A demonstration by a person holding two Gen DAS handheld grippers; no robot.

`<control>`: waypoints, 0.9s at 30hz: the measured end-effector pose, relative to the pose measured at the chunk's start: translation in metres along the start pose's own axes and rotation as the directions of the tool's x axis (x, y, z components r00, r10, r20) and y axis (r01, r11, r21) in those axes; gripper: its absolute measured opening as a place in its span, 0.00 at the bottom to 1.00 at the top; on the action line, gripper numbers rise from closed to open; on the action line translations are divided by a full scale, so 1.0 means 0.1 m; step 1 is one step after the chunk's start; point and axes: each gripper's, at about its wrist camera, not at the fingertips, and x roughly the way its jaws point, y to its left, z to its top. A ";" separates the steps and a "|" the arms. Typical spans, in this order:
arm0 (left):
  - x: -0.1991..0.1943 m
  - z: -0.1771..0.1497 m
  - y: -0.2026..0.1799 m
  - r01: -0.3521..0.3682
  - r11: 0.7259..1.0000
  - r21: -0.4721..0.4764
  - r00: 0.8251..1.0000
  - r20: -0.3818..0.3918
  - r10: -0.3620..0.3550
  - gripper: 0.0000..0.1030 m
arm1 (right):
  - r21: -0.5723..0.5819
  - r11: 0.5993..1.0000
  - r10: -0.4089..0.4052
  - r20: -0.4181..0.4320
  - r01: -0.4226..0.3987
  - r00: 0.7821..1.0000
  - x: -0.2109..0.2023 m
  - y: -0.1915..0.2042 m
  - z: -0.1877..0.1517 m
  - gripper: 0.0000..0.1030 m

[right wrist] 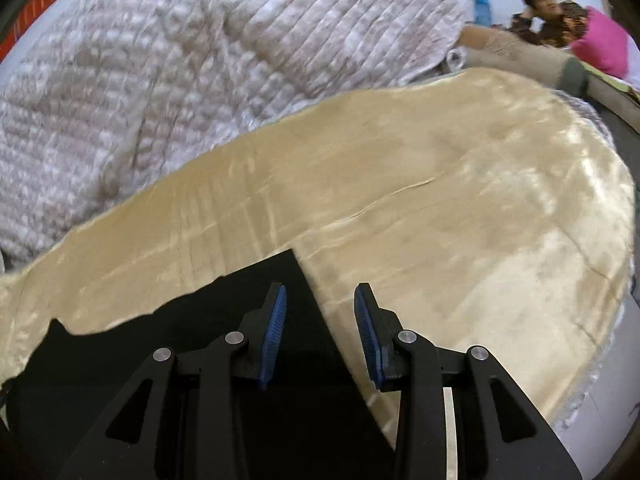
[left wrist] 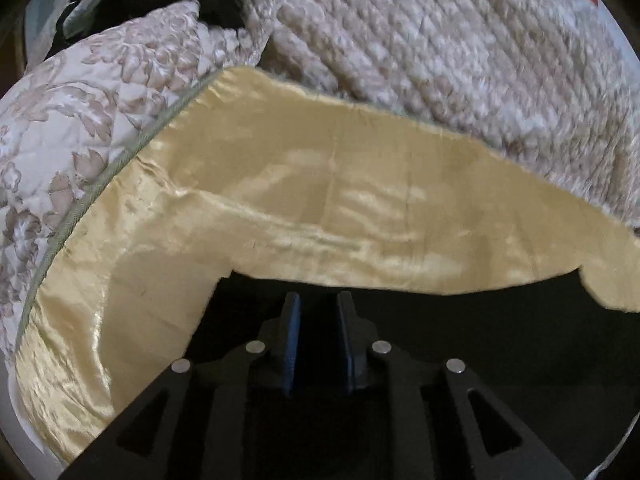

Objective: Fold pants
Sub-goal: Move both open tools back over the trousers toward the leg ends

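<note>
A quilted cream bedspread point(left wrist: 460, 40) fills the far part of both views, bunched into ridges. Over it lies a shiny golden satin sheet point(left wrist: 320, 200), smooth in the middle with light creases, and its near edge is overlapped by the black pants point(right wrist: 260, 280). The pants lie flat on the satin, directly under both grippers; in the right wrist view one straight edge and a square corner of the dark cloth sit between the fingers, while in the left wrist view the black fabric point(left wrist: 480, 340) spreads across the bottom of the picture. A floral-print pillow point(left wrist: 80, 128) with a green piped edge rests at the left of the satin. In the far corner of the right view a person point(right wrist: 560, 12) reclines (a pink cushion beside them). The right gripper point(right wrist: 320, 300) is spread wide, holding nothing. The left gripper point(left wrist: 318, 304) has its fingers closer together but parted, nothing seen between them.
</note>
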 end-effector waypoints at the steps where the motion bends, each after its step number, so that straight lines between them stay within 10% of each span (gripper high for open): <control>1: -0.05 -0.01 -0.03 0.018 1.000 0.005 1.000 0.012 -0.018 0.20 | 0.003 1.000 0.025 0.014 -0.025 1.000 -0.06 0.01 -0.02 0.35; 14: -0.73 -0.82 -0.86 0.198 0.962 0.189 0.977 0.045 -0.210 0.31 | -0.249 0.938 0.236 -0.045 -0.240 0.971 -0.46 0.75 -0.90 0.35; 27: -0.81 -1.08 -1.05 0.153 0.951 0.267 0.983 0.053 -0.173 0.50 | -0.454 0.873 0.197 -0.006 -0.179 0.980 -0.66 1.12 -1.40 0.55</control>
